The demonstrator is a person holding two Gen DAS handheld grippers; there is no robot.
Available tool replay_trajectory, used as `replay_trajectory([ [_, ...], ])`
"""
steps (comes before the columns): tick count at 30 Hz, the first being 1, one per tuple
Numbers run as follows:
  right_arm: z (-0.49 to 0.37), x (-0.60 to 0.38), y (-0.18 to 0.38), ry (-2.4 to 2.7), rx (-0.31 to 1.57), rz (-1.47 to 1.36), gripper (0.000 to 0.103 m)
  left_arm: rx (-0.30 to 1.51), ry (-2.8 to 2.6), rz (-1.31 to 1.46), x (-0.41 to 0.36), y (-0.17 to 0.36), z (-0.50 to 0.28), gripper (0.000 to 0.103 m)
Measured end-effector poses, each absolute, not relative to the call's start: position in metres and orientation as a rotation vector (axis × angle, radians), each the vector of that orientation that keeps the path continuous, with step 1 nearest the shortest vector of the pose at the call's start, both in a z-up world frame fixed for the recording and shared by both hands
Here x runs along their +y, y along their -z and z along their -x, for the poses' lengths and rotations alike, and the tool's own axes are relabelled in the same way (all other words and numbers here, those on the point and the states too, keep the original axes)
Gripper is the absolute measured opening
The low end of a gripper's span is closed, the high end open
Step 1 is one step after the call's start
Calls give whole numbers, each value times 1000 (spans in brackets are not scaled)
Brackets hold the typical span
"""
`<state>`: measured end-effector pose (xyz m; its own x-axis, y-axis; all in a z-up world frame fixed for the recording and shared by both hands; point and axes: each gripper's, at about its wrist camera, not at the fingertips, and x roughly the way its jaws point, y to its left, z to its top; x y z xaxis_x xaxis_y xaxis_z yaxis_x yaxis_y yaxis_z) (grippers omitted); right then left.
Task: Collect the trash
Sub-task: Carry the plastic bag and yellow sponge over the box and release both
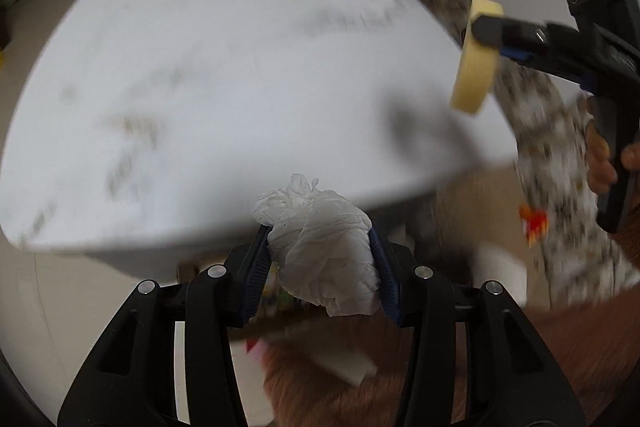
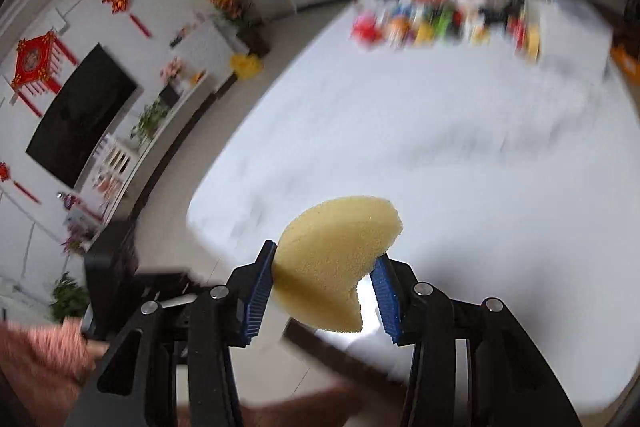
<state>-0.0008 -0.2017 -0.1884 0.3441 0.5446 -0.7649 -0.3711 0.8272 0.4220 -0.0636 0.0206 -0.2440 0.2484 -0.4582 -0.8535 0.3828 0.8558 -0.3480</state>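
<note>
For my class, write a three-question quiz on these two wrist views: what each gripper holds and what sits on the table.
1. True or false: the left gripper is shut on a crumpled tissue.
2. What does the right gripper hold? A) a bottle B) a yellow sponge C) nothing
3. Fill in: the colourful clutter lies at the ___ end of the white table, seen from the grippers.

Key: 1 true; 2 B; 3 far
</note>
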Motion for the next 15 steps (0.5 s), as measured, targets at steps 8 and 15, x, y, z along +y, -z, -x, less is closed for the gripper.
replay_trajectory([
  [8,94,-170,328,-464,1269,-205,46,1392,611,20,18,362,96,46],
  [15,88,-176,479,-219,1357,-147,65,1562,427,-35,9,505,75,60],
])
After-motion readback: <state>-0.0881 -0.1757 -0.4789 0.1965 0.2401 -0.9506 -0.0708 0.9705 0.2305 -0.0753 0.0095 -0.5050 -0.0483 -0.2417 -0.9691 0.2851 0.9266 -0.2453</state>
